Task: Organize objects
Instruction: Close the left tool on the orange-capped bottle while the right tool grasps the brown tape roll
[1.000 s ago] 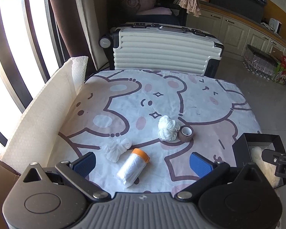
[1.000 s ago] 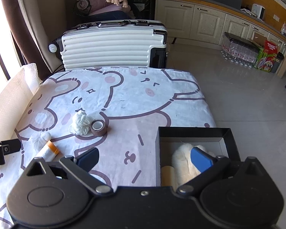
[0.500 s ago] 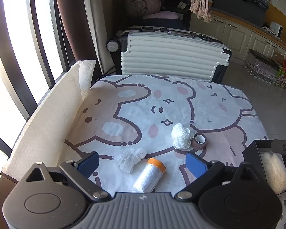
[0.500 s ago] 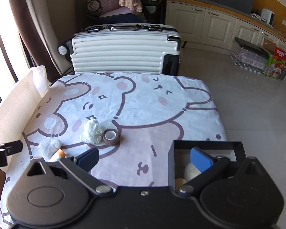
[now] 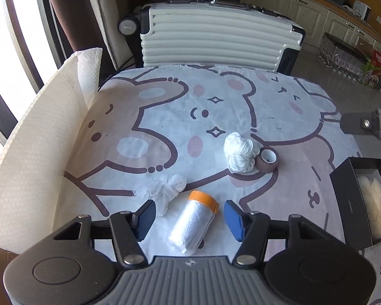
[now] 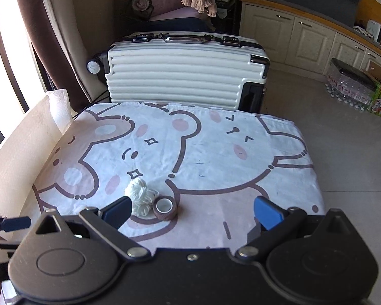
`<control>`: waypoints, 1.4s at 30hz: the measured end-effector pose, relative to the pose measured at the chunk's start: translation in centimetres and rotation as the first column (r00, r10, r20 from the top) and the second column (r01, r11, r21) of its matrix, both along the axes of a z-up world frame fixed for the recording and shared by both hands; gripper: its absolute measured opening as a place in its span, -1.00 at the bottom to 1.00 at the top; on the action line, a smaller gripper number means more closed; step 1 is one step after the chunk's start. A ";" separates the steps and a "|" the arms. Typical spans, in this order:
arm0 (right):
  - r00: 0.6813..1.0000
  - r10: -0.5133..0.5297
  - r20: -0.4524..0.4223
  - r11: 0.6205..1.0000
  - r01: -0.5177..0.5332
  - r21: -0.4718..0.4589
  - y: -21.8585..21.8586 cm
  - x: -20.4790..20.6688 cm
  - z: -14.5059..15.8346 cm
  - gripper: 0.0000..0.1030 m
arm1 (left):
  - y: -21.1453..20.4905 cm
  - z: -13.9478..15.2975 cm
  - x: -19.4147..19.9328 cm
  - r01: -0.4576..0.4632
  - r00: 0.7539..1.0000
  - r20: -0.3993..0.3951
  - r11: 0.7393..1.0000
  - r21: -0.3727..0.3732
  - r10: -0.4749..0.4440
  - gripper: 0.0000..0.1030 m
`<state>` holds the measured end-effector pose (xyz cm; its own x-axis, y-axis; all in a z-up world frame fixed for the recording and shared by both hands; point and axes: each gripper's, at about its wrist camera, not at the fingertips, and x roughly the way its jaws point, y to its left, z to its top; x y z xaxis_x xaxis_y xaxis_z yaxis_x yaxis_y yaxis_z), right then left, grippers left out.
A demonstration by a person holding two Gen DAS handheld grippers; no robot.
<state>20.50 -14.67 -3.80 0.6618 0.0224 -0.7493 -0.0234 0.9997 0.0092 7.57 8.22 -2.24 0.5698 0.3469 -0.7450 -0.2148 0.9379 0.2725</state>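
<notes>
Near the table's [image 5: 241, 96] front edge, left of its middle, lies the roll [image 5: 194, 222]: a cylinder of clear plastic film with an orange cap at its far end, on its side, pointing slightly right and away. It looks light and a little squashy, with a slick wrapper that could slide under smooth pads. The firmest hold is probably across the middle of the body, square to its axis; the cap end is stiffer but narrower. A knotted white bag [image 5: 166, 190] lies just beside it on the left, close enough to be caught by the left pad.

The left gripper [image 5: 189, 219] hangs over the roll, tilted steeply down, one blue pad on each side. Its jaws are closing, with the roll between them but clear gaps on both sides, so nothing is gripped yet.

The right gripper [image 6: 193, 212] stands wide open and empty, angled down over the yarn [image 6: 139, 198] and tape [image 6: 165, 207] near the table's middle. The black box [image 5: 360, 200] sits at the front right corner.
</notes>
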 end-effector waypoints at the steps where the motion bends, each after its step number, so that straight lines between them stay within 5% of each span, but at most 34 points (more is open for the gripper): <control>1: 1.000 0.002 0.000 1.000 -0.002 0.010 0.2 0.4 -0.3 1.00 | 0.1 -0.3 0.2 0.002 1.000 -0.012 1.000 0.001 -0.002 0.10; 9: 0.999 0.029 -0.038 0.999 -0.028 0.035 0.6 3.6 -4.2 1.00 | 0.9 -2.9 2.7 0.002 0.994 -0.111 1.000 0.008 -0.001 -0.12; 14: 0.994 0.009 -0.108 0.988 0.008 0.156 -0.8 5.9 -7.2 0.98 | 1.9 -4.6 4.0 -0.015 0.986 -0.168 1.000 -0.007 0.014 -0.13; 22: 0.977 0.037 -0.212 0.970 0.016 0.241 -1.2 9.0 -11.1 0.60 | 2.9 -6.7 6.1 -0.020 0.974 -0.227 0.999 -0.032 0.012 -0.13; 42: 0.926 0.116 -0.361 0.976 -0.038 0.216 1.4 12.4 -15.9 -0.11 | 3.0 -7.7 6.8 0.031 0.960 -0.271 0.992 -0.125 -0.064 -0.13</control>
<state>32.92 -13.24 -19.69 0.3293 0.2382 -0.9137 -0.0557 0.9709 0.2330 14.34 11.25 -9.91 0.3514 0.2242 -0.9090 -0.1016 0.9743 0.2010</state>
